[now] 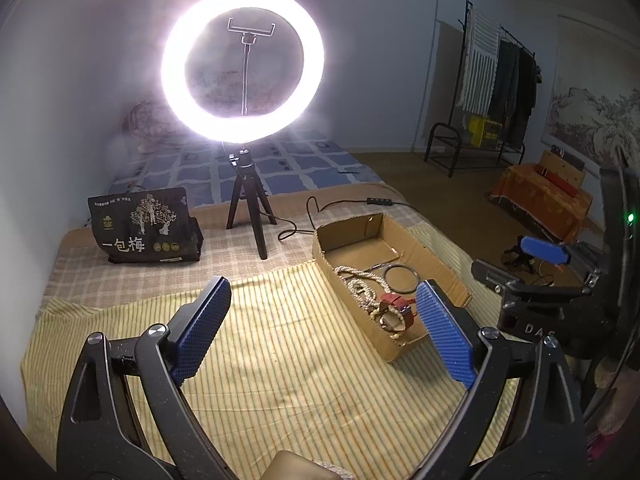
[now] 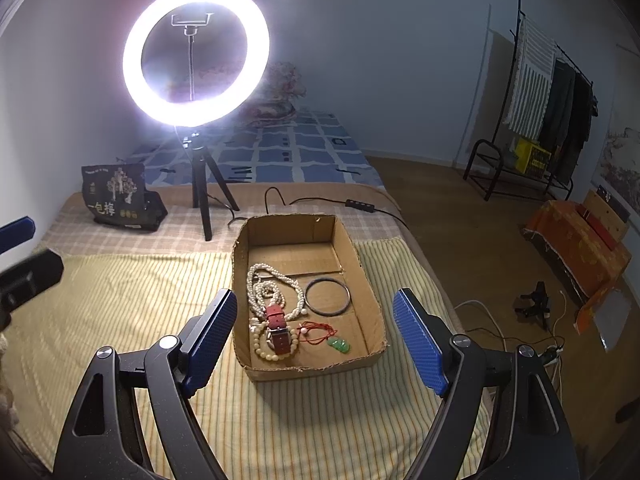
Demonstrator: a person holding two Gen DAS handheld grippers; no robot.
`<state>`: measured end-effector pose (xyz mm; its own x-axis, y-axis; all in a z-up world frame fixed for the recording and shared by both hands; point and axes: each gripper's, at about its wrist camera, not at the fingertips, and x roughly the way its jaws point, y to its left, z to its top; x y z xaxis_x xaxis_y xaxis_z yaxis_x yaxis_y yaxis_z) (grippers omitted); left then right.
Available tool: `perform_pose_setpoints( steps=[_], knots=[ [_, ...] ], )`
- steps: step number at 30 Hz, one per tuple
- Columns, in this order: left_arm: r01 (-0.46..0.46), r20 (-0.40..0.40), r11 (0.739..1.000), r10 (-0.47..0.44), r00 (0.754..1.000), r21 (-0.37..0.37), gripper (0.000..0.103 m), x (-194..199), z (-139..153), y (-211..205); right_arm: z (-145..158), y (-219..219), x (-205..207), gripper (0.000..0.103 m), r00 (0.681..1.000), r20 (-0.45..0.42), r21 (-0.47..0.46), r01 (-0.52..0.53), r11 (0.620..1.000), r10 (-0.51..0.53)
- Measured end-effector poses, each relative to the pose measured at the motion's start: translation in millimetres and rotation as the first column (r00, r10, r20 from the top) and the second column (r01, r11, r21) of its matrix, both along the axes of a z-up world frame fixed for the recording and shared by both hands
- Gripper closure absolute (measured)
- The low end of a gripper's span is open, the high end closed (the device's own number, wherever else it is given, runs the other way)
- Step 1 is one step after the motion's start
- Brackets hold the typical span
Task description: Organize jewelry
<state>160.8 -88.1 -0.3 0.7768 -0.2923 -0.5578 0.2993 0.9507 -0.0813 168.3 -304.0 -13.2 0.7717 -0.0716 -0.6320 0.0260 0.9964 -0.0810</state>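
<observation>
Brown cardboard box; red watch strap; green pendant; yellow striped cloth.

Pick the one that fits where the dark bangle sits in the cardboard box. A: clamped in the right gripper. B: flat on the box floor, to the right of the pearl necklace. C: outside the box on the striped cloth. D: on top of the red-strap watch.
B: the dark bangle lies flat on the floor of the cardboard box, right of the pearl necklace; the right gripper is open and empty.
</observation>
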Motion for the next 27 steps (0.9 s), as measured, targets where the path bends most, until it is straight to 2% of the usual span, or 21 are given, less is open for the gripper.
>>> perform_pose_setpoints(
  steps=[5, 9, 27],
  knots=[
    [-0.016, 0.009, 1.000, 0.016, 1.000, 0.016, 0.007, 0.3, -0.4, 3.0, -0.4, 2.0, 1.3, 0.023, 1.000, 0.002, 0.002, 0.001, 1.000, -0.001],
    [-0.020, 0.012, 0.999, 0.020, 1.000, 0.025, 0.002, 1.3, -2.1, 5.0, -0.9, 2.7, 2.2, 0.023, 1.000, 0.001, -0.001, 0.003, 1.000, -0.003],
    [-0.032, 0.001, 0.998, 0.032, 0.999, 0.060, 0.001, 3.8, -4.8, 4.6, -2.2, 2.8, 0.9, 0.023, 1.000, 0.006, -0.011, 0.013, 1.000, -0.013]
  ],
)
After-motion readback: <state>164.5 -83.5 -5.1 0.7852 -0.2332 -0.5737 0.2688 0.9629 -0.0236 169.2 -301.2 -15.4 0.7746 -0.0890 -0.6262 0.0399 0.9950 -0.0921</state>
